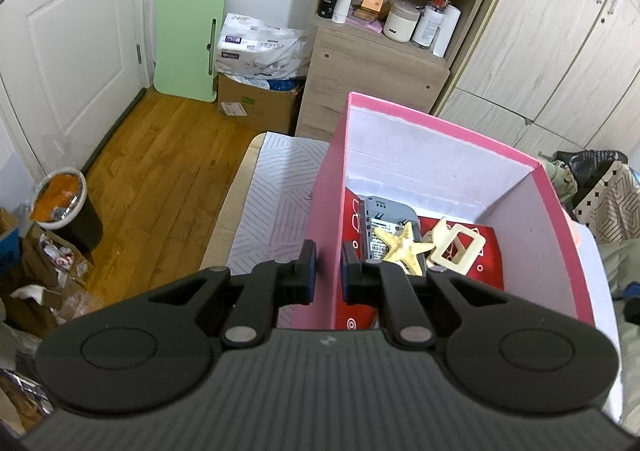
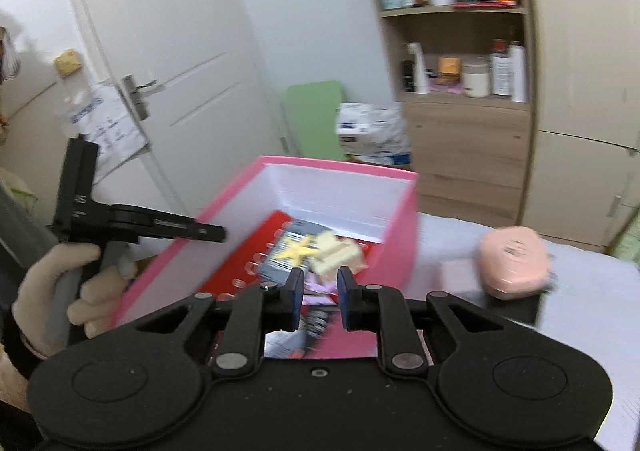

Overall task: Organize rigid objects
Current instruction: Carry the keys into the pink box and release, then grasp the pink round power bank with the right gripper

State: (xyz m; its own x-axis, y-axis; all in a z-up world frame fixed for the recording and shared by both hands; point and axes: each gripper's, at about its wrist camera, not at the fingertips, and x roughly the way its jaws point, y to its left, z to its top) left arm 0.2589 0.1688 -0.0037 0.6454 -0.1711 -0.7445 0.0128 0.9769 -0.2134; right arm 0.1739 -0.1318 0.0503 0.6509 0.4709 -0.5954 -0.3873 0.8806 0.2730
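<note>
Wooden floorboards (image 1: 160,179) fill the left of my left-wrist view, with a white door (image 1: 72,35) at upper left and a bin (image 1: 64,207) lined in orange at the left edge. Toward the centre, the patterned cloth on the desk (image 1: 276,191) carries the pink box (image 1: 552,219), and my left tool (image 1: 328,271) is clamped narrow on the box's near-left wall, one pad outside and one inside. Inside the box, right of that wall, lie a grey phone-like device (image 1: 384,219), a pale starfish (image 1: 402,241) on top of it, and a cream square frame (image 1: 456,247) just beside the starfish, all on a red base. At upper right stands a wooden shelf unit (image 1: 384,63) with bottles and jars. In my right-wrist view, blurred, a gloved hand (image 2: 68,283) at the left edge grips the handle of the left tool (image 2: 208,233), whose fingers reach the box's (image 2: 400,247) left wall. My right tool (image 2: 318,291) at lower centre hangs over the box with a narrow gap between its pads and nothing between them. At the right, a pink rounded case (image 2: 512,263) sits on the desk (image 2: 592,315), outside the box.
</note>
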